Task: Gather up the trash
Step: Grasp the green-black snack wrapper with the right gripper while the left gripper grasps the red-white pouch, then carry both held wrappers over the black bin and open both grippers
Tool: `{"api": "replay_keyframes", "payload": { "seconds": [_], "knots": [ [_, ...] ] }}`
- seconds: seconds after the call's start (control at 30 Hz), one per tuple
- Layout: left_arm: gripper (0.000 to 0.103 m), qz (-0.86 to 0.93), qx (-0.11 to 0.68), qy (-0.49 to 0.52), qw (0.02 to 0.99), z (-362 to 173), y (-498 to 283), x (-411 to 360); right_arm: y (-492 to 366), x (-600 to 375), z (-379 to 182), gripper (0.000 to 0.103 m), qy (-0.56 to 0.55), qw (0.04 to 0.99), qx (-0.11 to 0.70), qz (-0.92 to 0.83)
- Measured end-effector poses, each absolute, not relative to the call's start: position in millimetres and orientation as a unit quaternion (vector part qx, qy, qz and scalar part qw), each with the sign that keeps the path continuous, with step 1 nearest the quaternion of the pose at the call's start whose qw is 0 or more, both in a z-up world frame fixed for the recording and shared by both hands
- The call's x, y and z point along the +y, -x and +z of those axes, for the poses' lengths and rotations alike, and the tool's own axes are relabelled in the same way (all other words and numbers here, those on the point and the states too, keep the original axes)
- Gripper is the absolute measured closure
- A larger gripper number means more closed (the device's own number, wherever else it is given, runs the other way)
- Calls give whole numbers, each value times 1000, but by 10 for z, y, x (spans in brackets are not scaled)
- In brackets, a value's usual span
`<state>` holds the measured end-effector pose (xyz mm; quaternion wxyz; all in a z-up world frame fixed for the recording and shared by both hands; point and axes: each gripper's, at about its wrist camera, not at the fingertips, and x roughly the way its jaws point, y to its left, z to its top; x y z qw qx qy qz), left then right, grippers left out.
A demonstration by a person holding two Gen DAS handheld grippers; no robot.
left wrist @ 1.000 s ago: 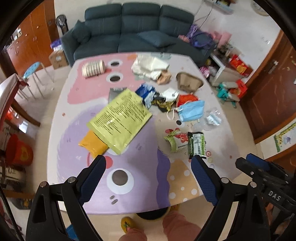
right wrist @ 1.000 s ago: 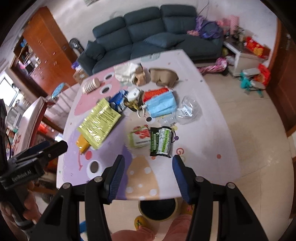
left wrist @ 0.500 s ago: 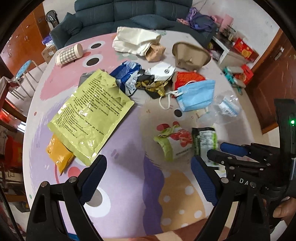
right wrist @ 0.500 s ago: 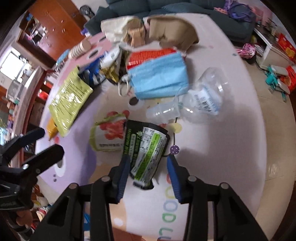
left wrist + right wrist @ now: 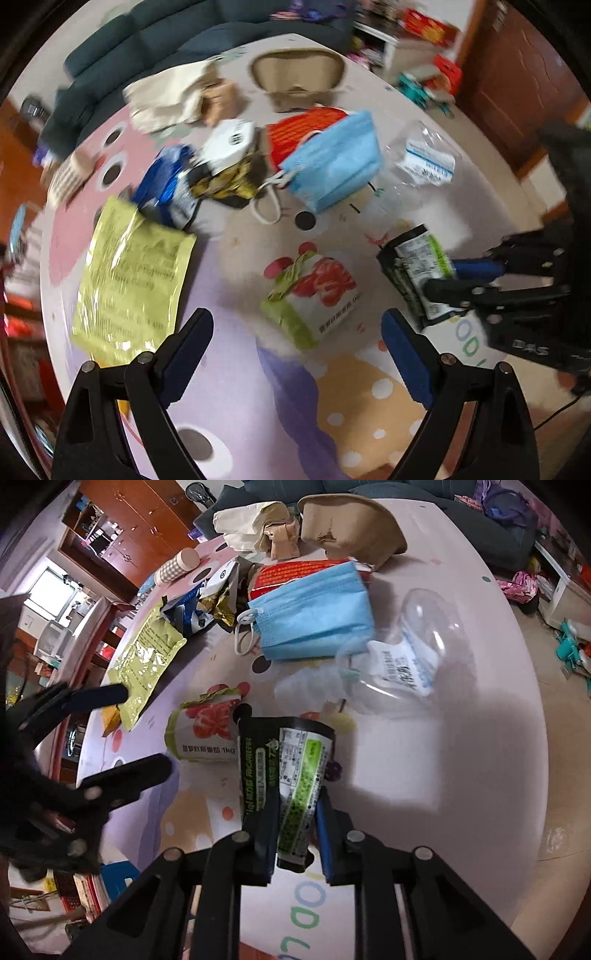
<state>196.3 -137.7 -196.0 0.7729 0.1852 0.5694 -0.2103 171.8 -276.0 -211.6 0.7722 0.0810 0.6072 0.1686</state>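
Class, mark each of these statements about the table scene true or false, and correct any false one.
1. The right gripper has the black-and-green wrapper between its fingers. True.
2. The left gripper holds the tomato bag. False: its jaws are open and empty.
3. The blue face mask lies partly on the red packet. True.
4. The clear plastic bottle stands upright. False: it lies on its side.
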Motion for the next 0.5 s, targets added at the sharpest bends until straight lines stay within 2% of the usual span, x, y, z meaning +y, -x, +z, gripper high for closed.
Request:
{"api": "replay_keyframes", "payload": {
  "seconds": [0.07, 0.13, 0.2, 0.27, 0.43, 0.5],
  "knots": [
    [12, -224, 573, -215, 758, -2038, -2016, -1494, -1654, -2820, -2125, 85, -88, 770, 608, 171],
    [16, -232, 577, -236, 747, -2093, -2044, -1562, -1615, -2866, -2149, 85, -95, 769, 609, 170],
    [39, -247, 590, -243, 729, -2166, -2088, -1634, -1587, -2897, -2166, 85, -100, 769, 608, 168],
    [51, -252, 609, -238, 713, -2240, -2126, -1676, -1549, -2925, -2172, 85, -100, 771, 608, 162],
    [64, -236, 611, -220, 723, -2285, -2115, -1666, -1525, -2992, -2199, 85, -113, 770, 610, 149],
    [75, -223, 615, -201, 729, -2272, -2095, -1603, -1518, -3025, -2221, 85, -125, 769, 610, 144]
  ]
}}
